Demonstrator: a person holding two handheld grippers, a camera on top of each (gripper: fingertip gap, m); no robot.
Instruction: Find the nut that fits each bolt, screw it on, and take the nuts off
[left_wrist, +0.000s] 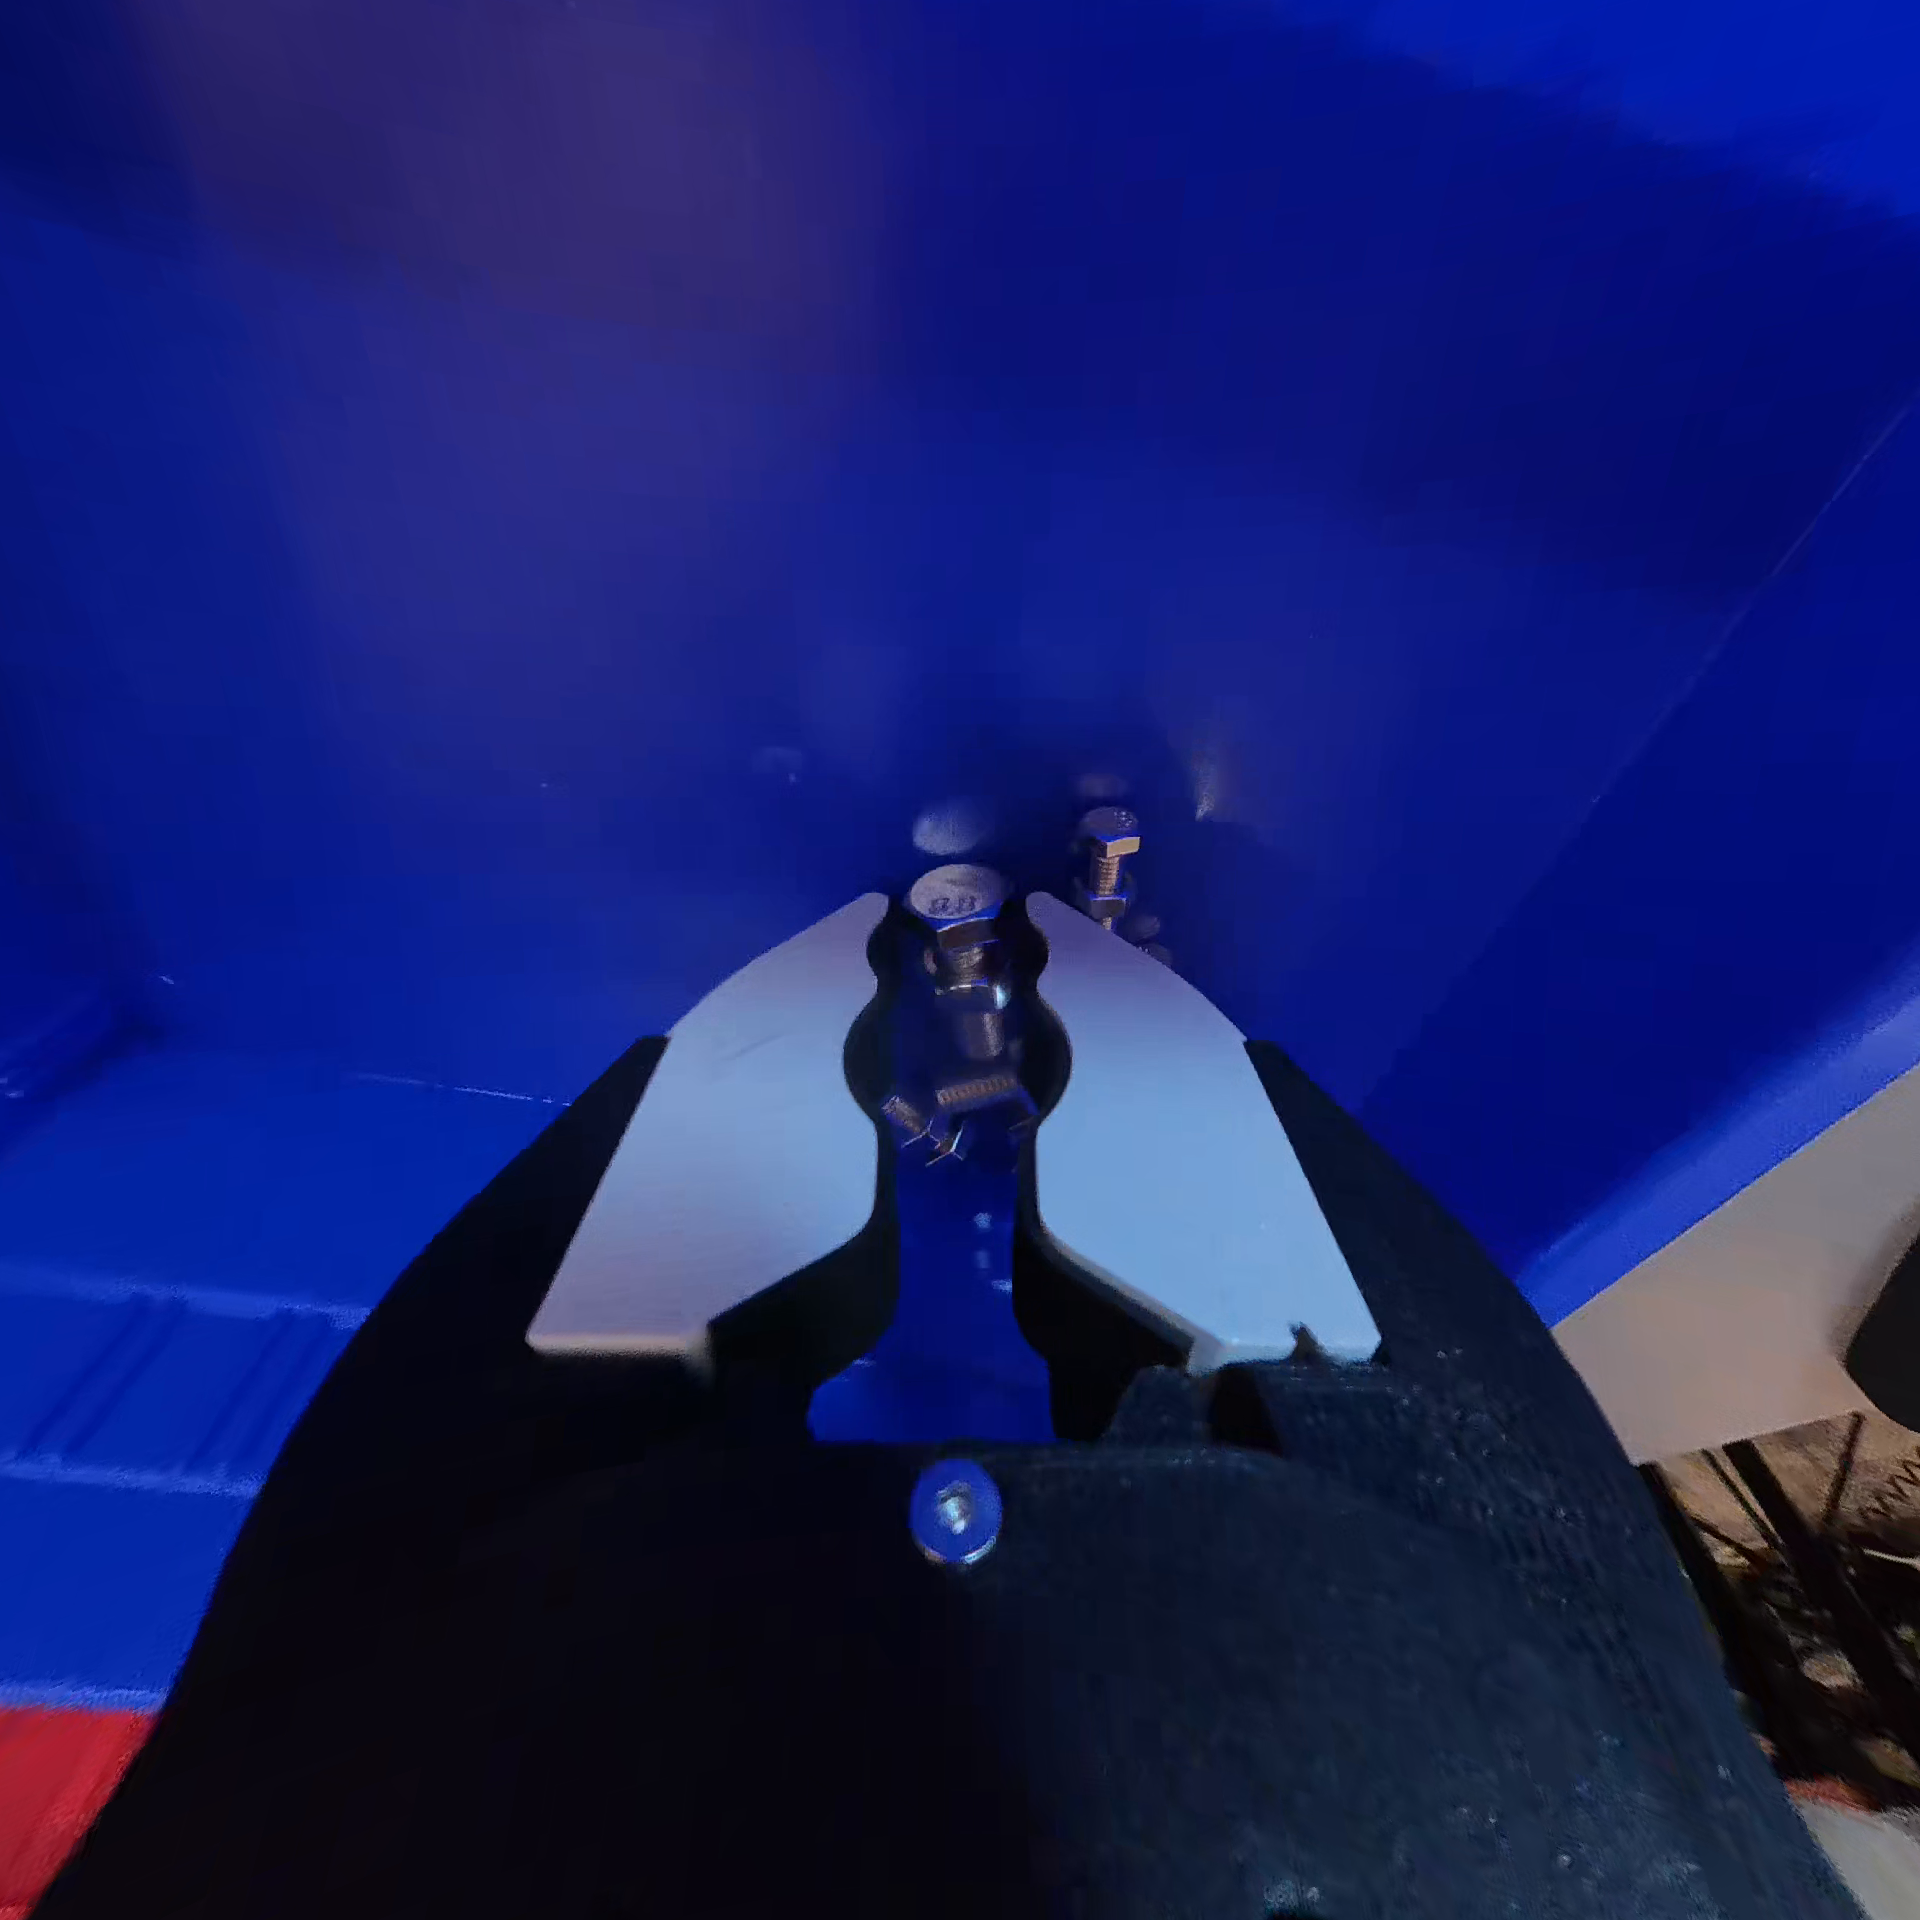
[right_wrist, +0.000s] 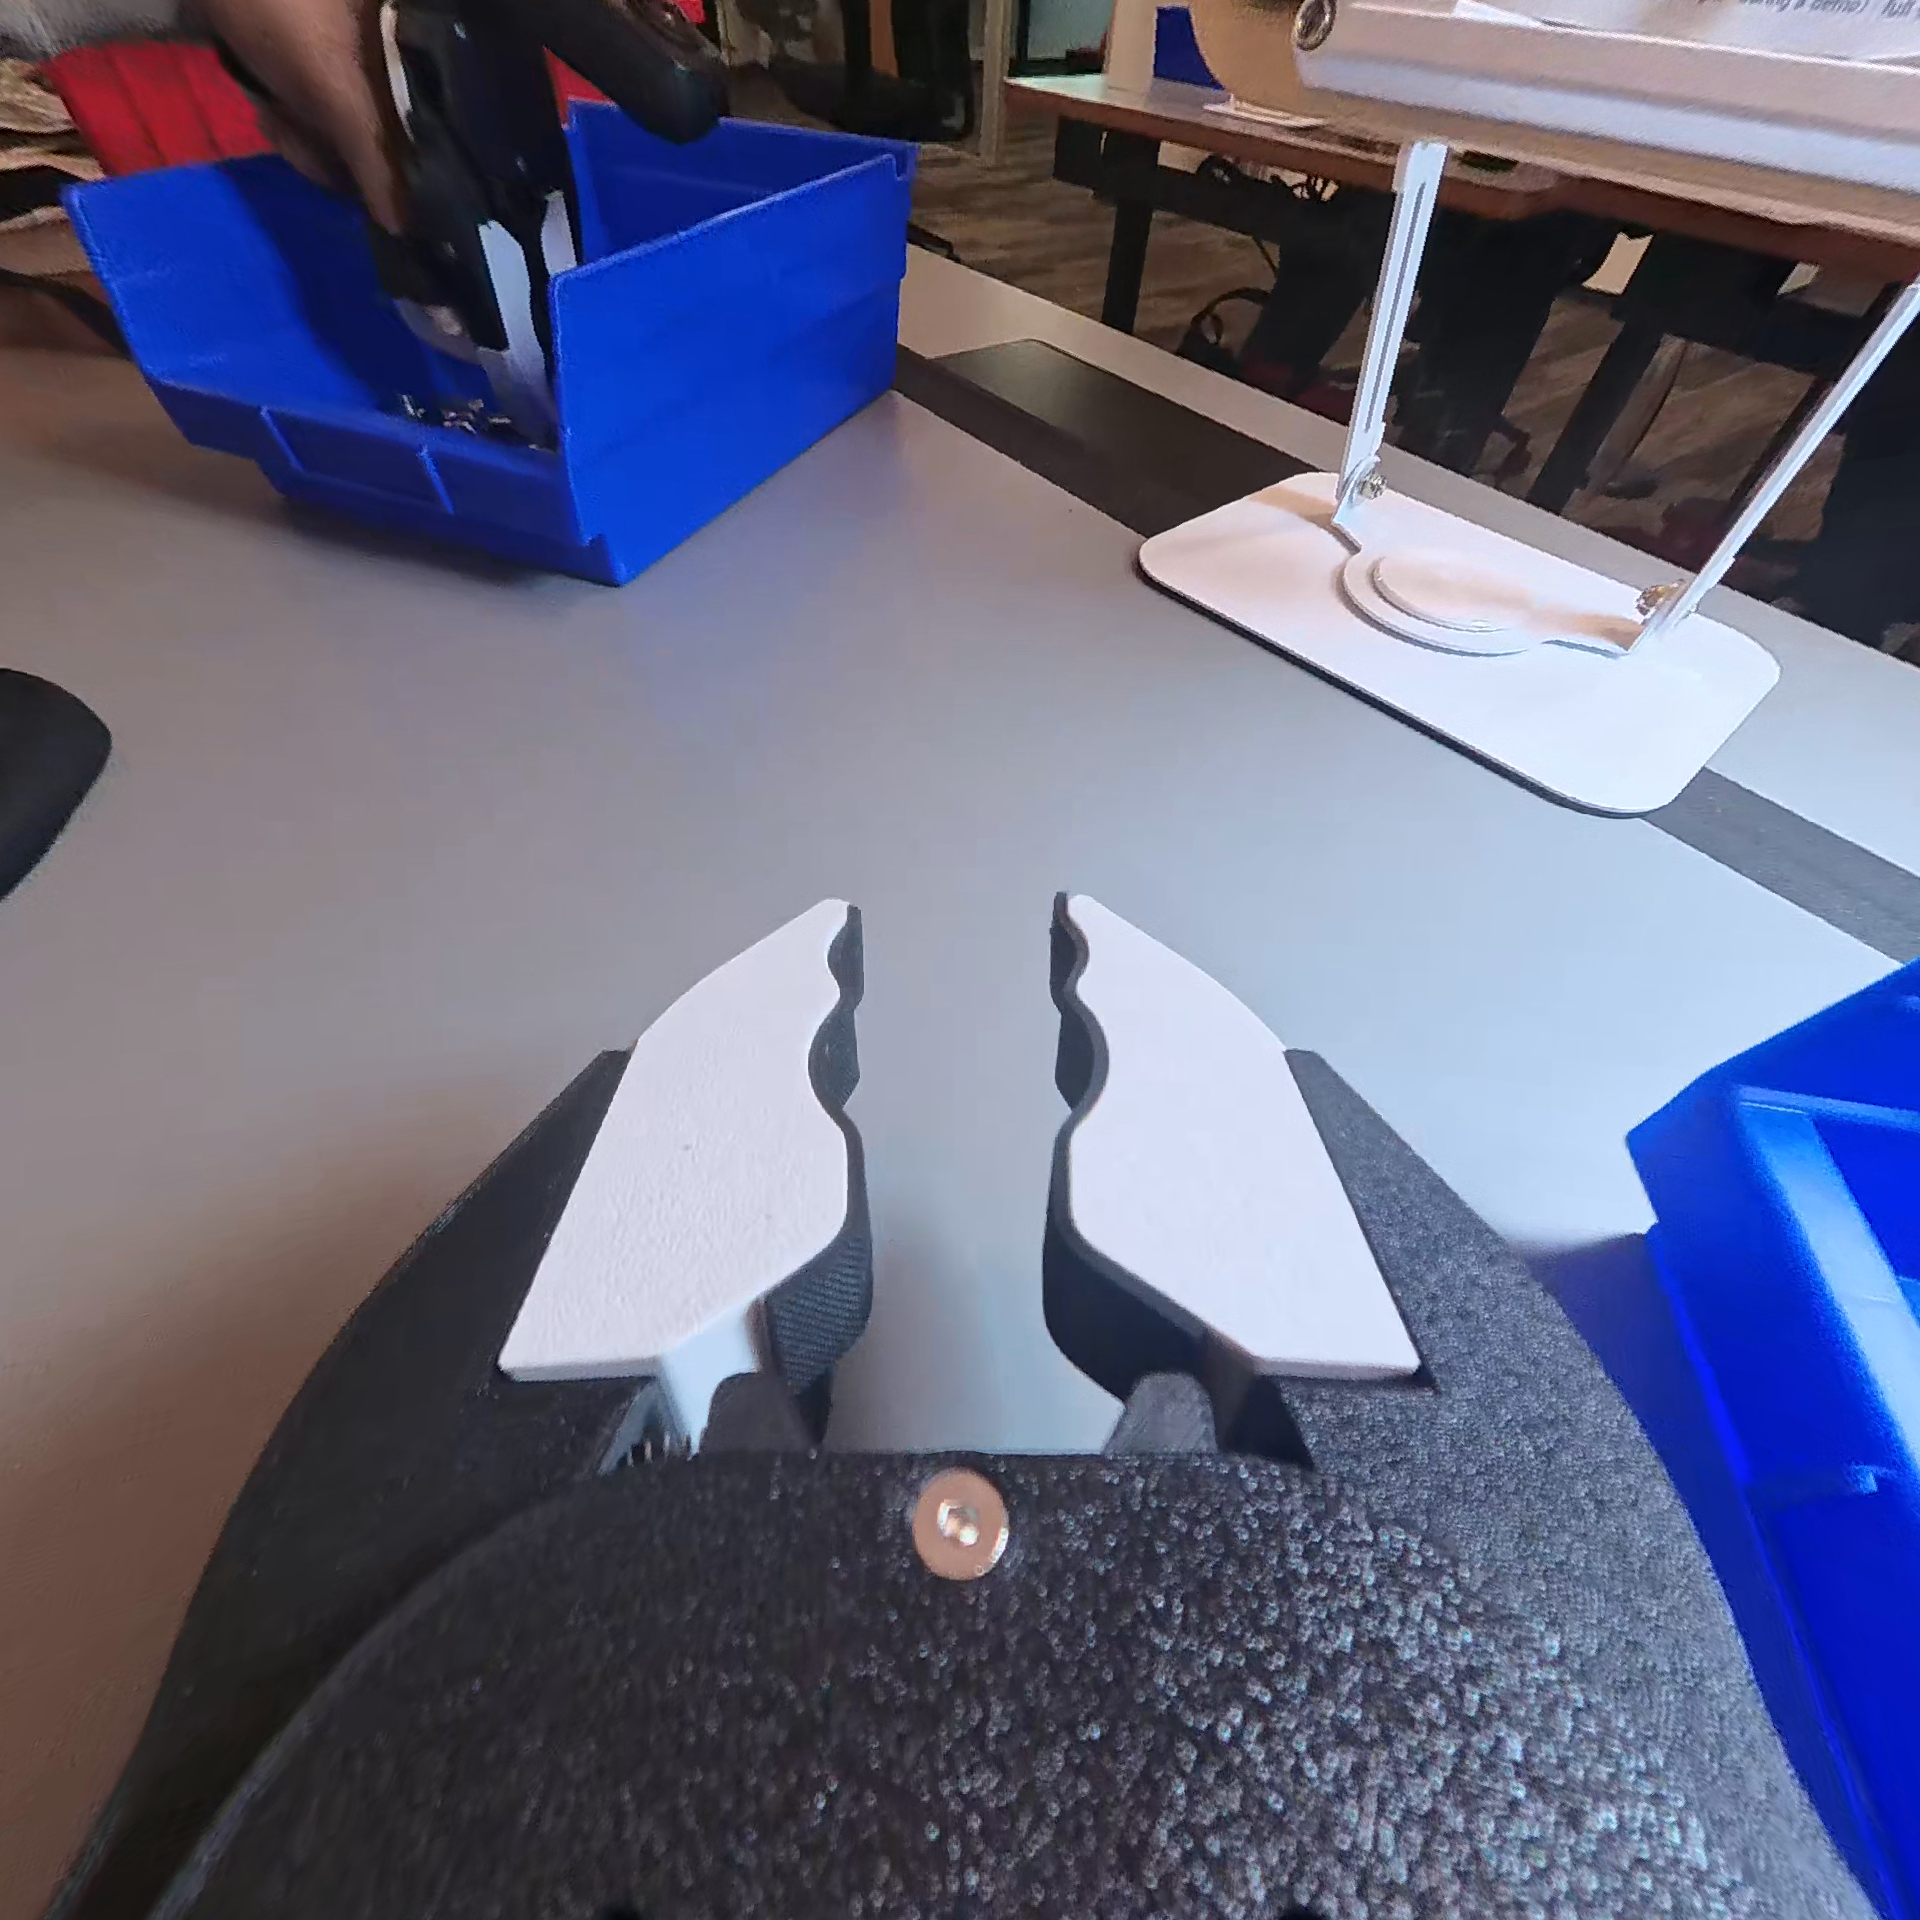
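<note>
In the left wrist view my left gripper (left_wrist: 958, 904) is deep inside a blue bin (left_wrist: 520, 520). Its white fingers (left_wrist: 748, 1122) stand close on both sides of a steel hex bolt (left_wrist: 961, 920) with a nut (left_wrist: 971, 979) on its shaft. I cannot see whether the pads touch it. A second bolt with a nut (left_wrist: 1107, 862) lies just to the right, and small loose screws (left_wrist: 971, 1096) lie nearer. My right gripper (right_wrist: 956, 914) is open and empty above the grey table (right_wrist: 520, 779). The right wrist view shows the left gripper (right_wrist: 509, 270), held by a hand (right_wrist: 312, 94), in the bin (right_wrist: 707, 343).
A second blue bin (right_wrist: 1787, 1247) stands at the right edge, close to my right gripper. A white stand with a flat base (right_wrist: 1455, 644) stands at the far right. A black object (right_wrist: 42, 769) lies at the table's left edge. The tips of one gripper are about 40 centimetres away from the tips of the other. From either gripper's tips it is about 25 centimetres to the black object (right_wrist: 42, 769).
</note>
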